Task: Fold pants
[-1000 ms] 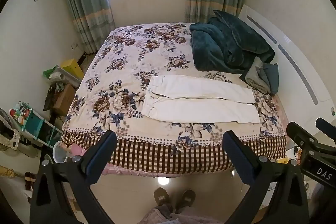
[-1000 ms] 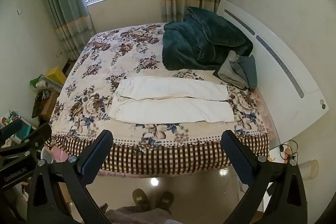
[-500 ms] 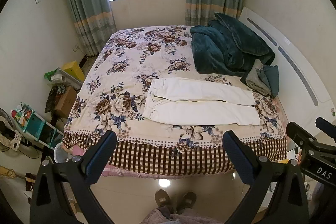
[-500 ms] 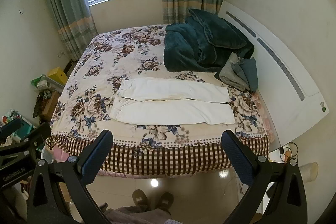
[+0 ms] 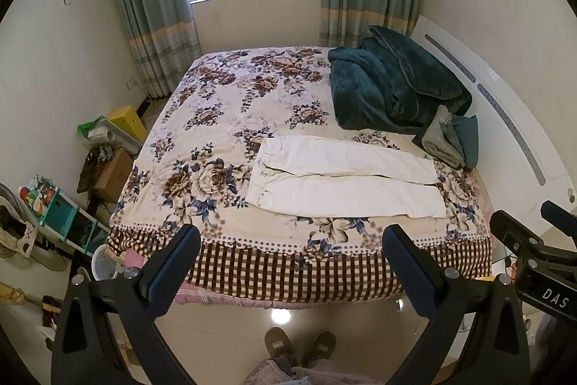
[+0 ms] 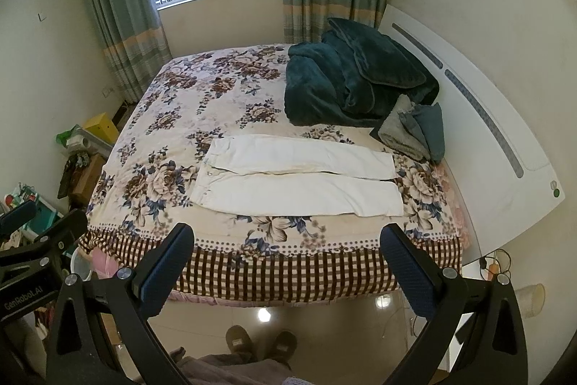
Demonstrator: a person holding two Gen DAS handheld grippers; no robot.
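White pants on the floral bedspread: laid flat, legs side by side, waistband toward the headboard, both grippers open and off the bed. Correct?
One error: the white pants have their waistband at the end away from the white headboard; the leg hems point toward it, as the left wrist view shows. They do lie flat on the floral bedspread, legs side by side, both grippers open.

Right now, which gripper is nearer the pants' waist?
Left, by a small margin. The left gripper hangs open off the bed's near edge, roughly facing the waist. The right gripper, also open, sits beside it toward the hems. Neither touches the pants.
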